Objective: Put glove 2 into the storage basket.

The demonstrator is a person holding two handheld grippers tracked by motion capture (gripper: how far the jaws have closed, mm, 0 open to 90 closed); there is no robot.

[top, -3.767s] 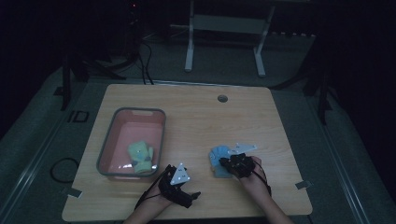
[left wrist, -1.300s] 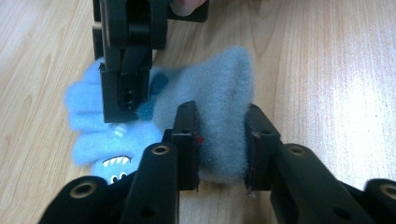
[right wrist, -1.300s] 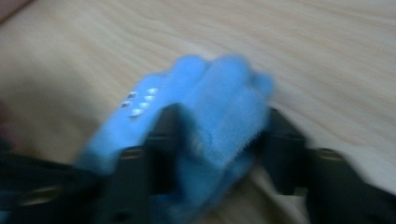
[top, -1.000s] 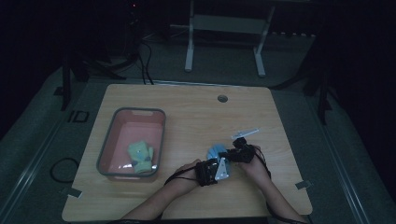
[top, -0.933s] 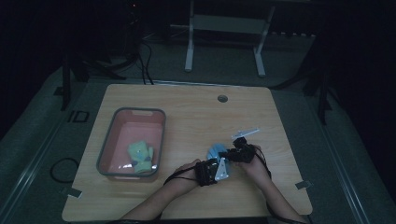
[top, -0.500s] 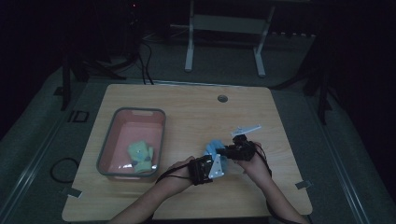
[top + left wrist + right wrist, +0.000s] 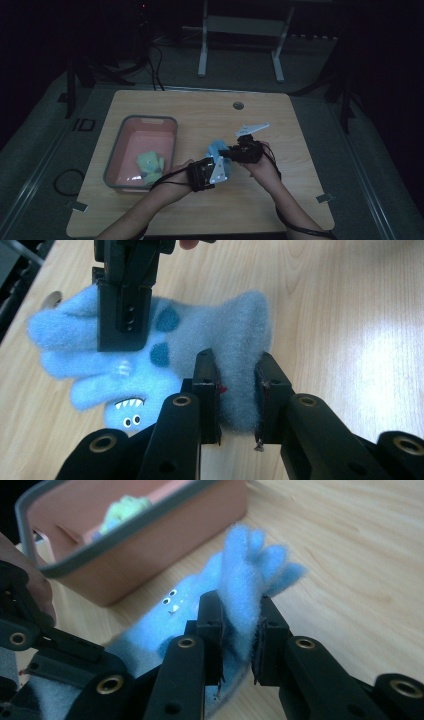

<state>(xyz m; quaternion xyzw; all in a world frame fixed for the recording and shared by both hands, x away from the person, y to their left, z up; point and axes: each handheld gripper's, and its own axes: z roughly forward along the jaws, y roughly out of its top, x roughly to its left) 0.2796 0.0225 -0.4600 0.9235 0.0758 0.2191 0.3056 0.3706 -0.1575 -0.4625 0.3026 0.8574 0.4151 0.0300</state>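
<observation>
The blue fleece glove (image 7: 165,355) looks light, soft and floppy (it sags). The left gripper (image 7: 235,390) pinches its cuff between narrowed jaws; the right gripper (image 7: 239,635) clamps its fingers, above the table (image 7: 300,200).

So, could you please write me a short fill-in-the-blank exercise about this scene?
1. Both tools grip a fluffy glove whose colour is ____.
2. The left tool is clamped on the glove's ____ end.
3. The right tool pinches the glove at its ____ end.
4. A green item lies inside the ____ bin.

Missing words: blue; cuff; finger; pink
</observation>
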